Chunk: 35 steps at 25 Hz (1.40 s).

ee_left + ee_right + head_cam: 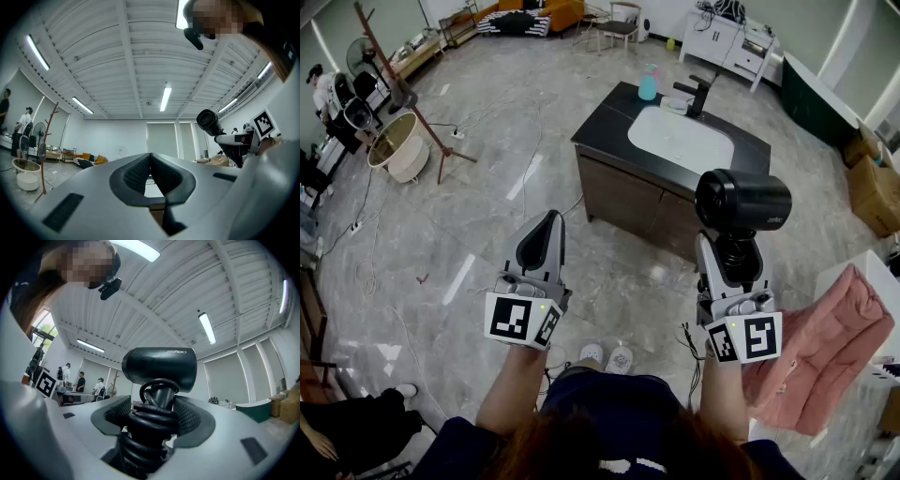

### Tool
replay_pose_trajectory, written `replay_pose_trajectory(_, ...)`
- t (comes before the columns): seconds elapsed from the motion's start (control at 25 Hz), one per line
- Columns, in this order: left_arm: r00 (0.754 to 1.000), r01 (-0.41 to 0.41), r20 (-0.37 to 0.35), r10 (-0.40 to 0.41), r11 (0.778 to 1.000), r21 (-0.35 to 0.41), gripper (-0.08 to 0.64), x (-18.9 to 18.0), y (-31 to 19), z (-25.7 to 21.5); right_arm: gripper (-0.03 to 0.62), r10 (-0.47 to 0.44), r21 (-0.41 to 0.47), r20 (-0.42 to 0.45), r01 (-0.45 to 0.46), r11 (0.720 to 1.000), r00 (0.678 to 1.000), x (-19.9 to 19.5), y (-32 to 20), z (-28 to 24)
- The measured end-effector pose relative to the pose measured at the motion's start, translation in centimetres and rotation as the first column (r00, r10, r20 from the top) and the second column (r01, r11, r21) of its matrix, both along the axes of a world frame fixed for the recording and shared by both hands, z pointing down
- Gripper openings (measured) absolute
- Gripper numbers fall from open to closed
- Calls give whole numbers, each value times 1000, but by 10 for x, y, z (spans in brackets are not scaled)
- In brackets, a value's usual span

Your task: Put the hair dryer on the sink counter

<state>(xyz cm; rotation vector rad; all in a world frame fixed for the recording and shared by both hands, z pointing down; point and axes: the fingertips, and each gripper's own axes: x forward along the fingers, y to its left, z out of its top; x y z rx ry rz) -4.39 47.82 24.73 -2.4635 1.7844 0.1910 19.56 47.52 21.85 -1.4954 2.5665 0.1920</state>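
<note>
Glossy, grey-veined stone floor (487, 253) fills my head view. At twelve to one o'clock stands the sink cabinet, with wood-brown fronts under a dark, matte worktop (609, 122) that holds a smooth white rounded basin (680, 141). A soft, quilted pink cloth (825, 356) lies at four o'clock.

My left gripper (546, 230) sits near seven o'clock. Its ribbed black jaws are clenched tip to tip on nothing.

At three o'clock my right gripper (727, 258) grasps the hair dryer (742, 200). Its barrel is a stubby, satin-black cylinder, and its handle, wound in thick rubbery cord (150, 427), sits between the textured jaws. It is held in the air, short of the worktop.

A squared black faucet (701, 94) stands behind the basin. A pale blue bottle (648, 86) is at the faucet's nine o'clock.
</note>
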Motion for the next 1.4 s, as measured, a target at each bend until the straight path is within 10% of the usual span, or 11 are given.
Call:
replay_pose_trajectory(0.76, 1000, 17, 2, -17, 1000, -7, 18, 12, -17, 10, 298, -33, -24, 54, 34, 999, 998, 10, -18, 8)
replay_pose_trajectory(1.4, 1000, -29, 10, 29, 1000, 10, 18, -36, -273, 18, 298, 11, 0, 50, -11, 1000, 999, -41, -256, 3)
